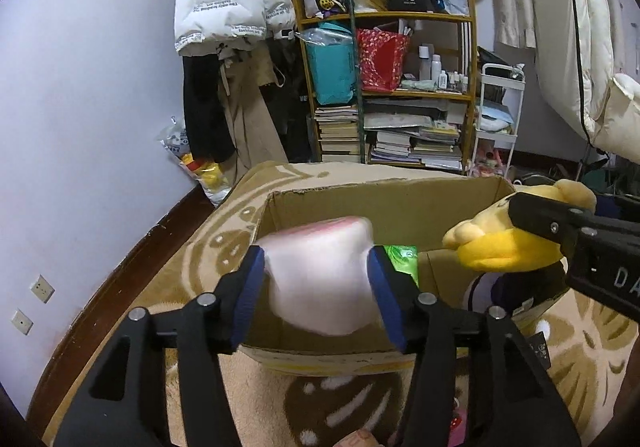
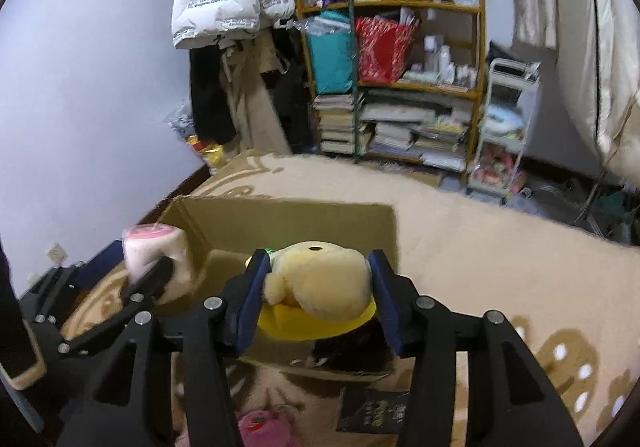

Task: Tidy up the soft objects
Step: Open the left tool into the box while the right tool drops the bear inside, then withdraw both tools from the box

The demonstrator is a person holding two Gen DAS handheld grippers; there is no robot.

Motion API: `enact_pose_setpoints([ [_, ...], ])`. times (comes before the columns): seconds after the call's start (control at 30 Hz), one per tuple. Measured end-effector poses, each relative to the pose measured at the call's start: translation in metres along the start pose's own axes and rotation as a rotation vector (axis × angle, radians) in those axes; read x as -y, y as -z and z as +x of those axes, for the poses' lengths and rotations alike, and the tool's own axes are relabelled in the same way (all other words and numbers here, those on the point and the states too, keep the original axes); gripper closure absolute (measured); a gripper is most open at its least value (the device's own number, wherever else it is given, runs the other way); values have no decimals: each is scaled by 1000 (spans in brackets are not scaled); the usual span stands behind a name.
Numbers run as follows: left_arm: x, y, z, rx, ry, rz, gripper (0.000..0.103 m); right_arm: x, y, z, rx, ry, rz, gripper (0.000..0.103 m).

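Left tool (image 1: 316,279) clamped on a pale pink soft block (image 1: 320,275), blue pads (image 1: 252,299) pressed into both its sides — held at centre frame in the left wrist view, directly over the near wall of the open cardboard box (image 1: 400,207). Seen again at left of the right wrist view (image 2: 154,267), hanging at the box's left corner.

Right tool (image 2: 316,287) likewise closed, gripping a yellow plush toy (image 2: 320,279) by its head, with a yellow brim and dark body drooping below. Held low at centre frame, above the box (image 2: 288,223) opening; in the left wrist view, at right of frame (image 1: 500,247), over the box's right side.

Box mouth lay below and just ahead of both tools, on the patterned beige blanket (image 2: 480,267). Something green (image 1: 400,259) glimpsed inside. Probably only a short descent and release needed for either item — plush seemingly nearer the middle of the opening, pink block nearer the rim.
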State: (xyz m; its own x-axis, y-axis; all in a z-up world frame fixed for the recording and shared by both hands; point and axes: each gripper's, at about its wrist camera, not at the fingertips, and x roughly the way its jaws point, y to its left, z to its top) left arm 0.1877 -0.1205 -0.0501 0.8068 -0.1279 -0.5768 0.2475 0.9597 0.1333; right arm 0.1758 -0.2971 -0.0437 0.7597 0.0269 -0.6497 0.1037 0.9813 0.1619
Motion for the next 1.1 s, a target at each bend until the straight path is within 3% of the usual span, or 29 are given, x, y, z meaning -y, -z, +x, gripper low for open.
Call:
enact_pose_setpoints([
  [0.13, 1, 1, -4, 10, -2, 11, 31, 2, 2, 0, -5, -9, 21, 46],
  [0.23, 0, 1, -7, 5, -8, 12, 25, 3, 3, 0, -11, -12, 29, 43],
  [0.63, -26, 5, -32, -31, -61, -52, 8, 7, 5, -23, 19, -7, 33, 1],
  [1.1, -45, 30, -69, -107, -98, -76, 7, 14, 32, -57, -34, 7, 128, 0],
])
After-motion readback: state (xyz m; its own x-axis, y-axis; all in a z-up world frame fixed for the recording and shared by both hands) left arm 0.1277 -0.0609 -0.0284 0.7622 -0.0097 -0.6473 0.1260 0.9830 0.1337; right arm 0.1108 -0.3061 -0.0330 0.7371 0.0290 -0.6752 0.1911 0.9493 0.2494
